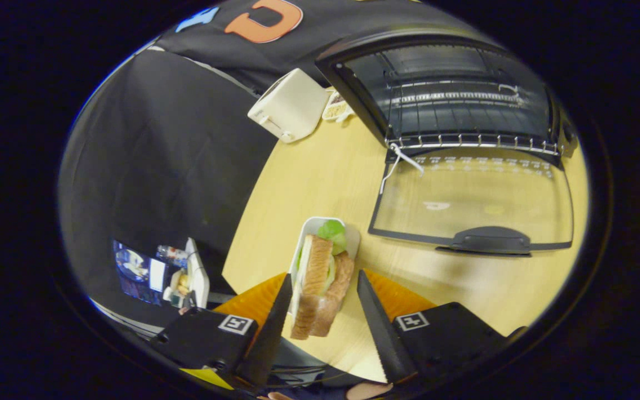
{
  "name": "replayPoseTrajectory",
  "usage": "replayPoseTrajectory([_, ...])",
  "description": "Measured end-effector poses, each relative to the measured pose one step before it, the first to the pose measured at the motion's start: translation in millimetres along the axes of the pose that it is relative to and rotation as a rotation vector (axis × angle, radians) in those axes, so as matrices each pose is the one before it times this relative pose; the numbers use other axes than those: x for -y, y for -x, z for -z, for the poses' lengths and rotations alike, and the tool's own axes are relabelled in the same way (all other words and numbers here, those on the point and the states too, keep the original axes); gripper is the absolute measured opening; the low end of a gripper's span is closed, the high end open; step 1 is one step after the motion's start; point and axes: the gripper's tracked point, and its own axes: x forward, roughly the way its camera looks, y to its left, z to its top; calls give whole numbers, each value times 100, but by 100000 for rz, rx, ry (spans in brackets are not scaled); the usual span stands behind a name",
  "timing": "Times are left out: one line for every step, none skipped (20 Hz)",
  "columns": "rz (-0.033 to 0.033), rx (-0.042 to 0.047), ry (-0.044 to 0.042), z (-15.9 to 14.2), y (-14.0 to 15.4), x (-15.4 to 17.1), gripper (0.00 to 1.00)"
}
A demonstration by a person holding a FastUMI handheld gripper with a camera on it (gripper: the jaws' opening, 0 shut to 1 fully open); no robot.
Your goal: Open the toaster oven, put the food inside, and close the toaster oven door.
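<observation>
- Claw (323, 311): fingers apart, one on each side of the sandwich (320, 289); neither finger visibly presses on it.
- Sandwich: stands on edge on a small white tray (353, 236) on the counter (320, 183), lettuce showing at the far end.
- Handling, judged: light, soft and layered; a hard squeeze would crush it or slide the filling. Grip across the bread faces near mid-length.
- Toaster oven (453, 94): beyond the fingers, its glass door (470, 200) folded flat onto the counter, wire rack exposed.
- Surroundings: smooth pale wood counter; white toaster (289, 105) further back; black cloth walls.

Hand-held gripper (323, 328): black blocks with square markers, seemingly serrated fingers.
</observation>
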Motion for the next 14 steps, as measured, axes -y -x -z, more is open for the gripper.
replayPoseTrajectory([-879, -501, -1642, 89, -309, 269, 63])
replayPoseTrajectory([-2426, -326, -1367, 145, -285, -261, 48])
replayPoseTrajectory([-693, 29, -697, 106, 337, -188, 42])
replayPoseTrajectory([-242, 872, 416, -15, 99, -190, 41])
replayPoseTrajectory([-140, 832, 408, 40, 318, -254, 40])
replayPoseTrajectory([-1267, 442, 273, 42, 426, -549, 40])
replayPoseTrajectory([-1309, 683, -229, 153, 505, -715, 39])
replayPoseTrajectory([-1091, 1360, -752, -146, 582, -580, 40])
replayPoseTrajectory([-2145, 1747, -1347, -146, 760, -867, 39])
replayPoseTrajectory([-1628, 2411, -1138, -381, 569, -547, 39])
replayPoseTrajectory([-1000, 3449, -2348, -525, 646, -378, 39])
replayPoseTrajectory([-1631, 4144, -2033, -874, 670, -388, 39])
replayPoseTrajectory([-2409, 3843, -1879, -807, 710, -595, 39])
replayPoseTrajectory([-2410, 4501, -2358, -1125, 651, -404, 39])
